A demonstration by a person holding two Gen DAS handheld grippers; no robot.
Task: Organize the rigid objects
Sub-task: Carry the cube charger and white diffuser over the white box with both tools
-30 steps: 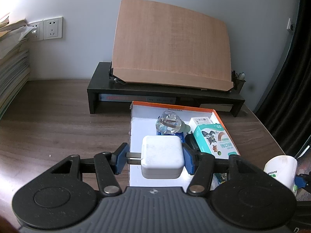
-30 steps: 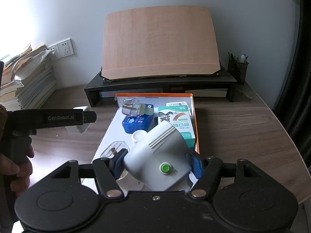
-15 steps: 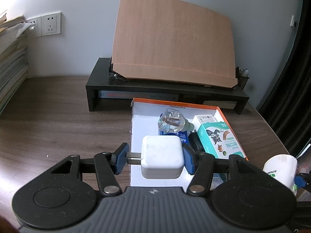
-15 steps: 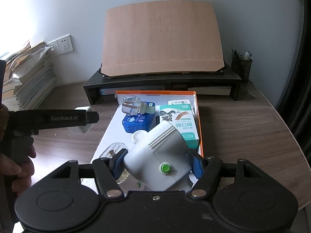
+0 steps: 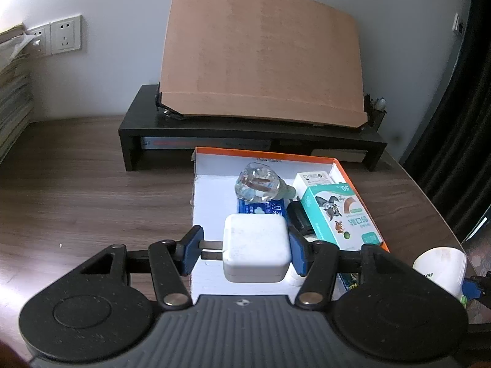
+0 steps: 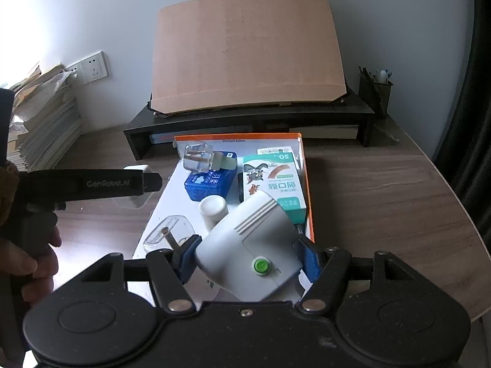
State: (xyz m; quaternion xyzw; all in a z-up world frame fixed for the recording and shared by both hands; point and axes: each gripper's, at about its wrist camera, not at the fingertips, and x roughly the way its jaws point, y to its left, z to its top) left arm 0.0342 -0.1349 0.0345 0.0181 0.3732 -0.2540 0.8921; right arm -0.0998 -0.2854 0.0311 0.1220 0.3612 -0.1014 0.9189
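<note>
My left gripper point(image 5: 245, 250) is shut on a white charger plug point(image 5: 256, 245), whose prongs rest against the left pad. It hangs over the near left part of a shallow orange-rimmed box point(image 5: 211, 190). Inside the box lie a clear glass-topped bottle point(image 5: 257, 185), a blue tin point(image 5: 260, 208) and a teal plaster box point(image 5: 340, 214). My right gripper point(image 6: 250, 259) is shut on a white device with a green button point(image 6: 251, 251), above the near right corner of the box point(image 6: 308, 208). A small white bottle point(image 6: 213, 207) and a clear plastic case point(image 6: 168, 234) also lie there. The left gripper point(image 6: 147, 184) shows at the left, held by a hand.
A black desk riser point(image 6: 245, 119) carrying a tilted wooden board point(image 6: 245, 52) stands behind the box. Stacked papers point(image 6: 43, 116) and wall sockets point(image 6: 92, 67) are at the far left. A pen holder point(image 6: 376, 92) and a dark curtain are on the right, by the table's curved edge.
Both grippers keep their hold and stay nearly where they were; the views have barely shifted.
</note>
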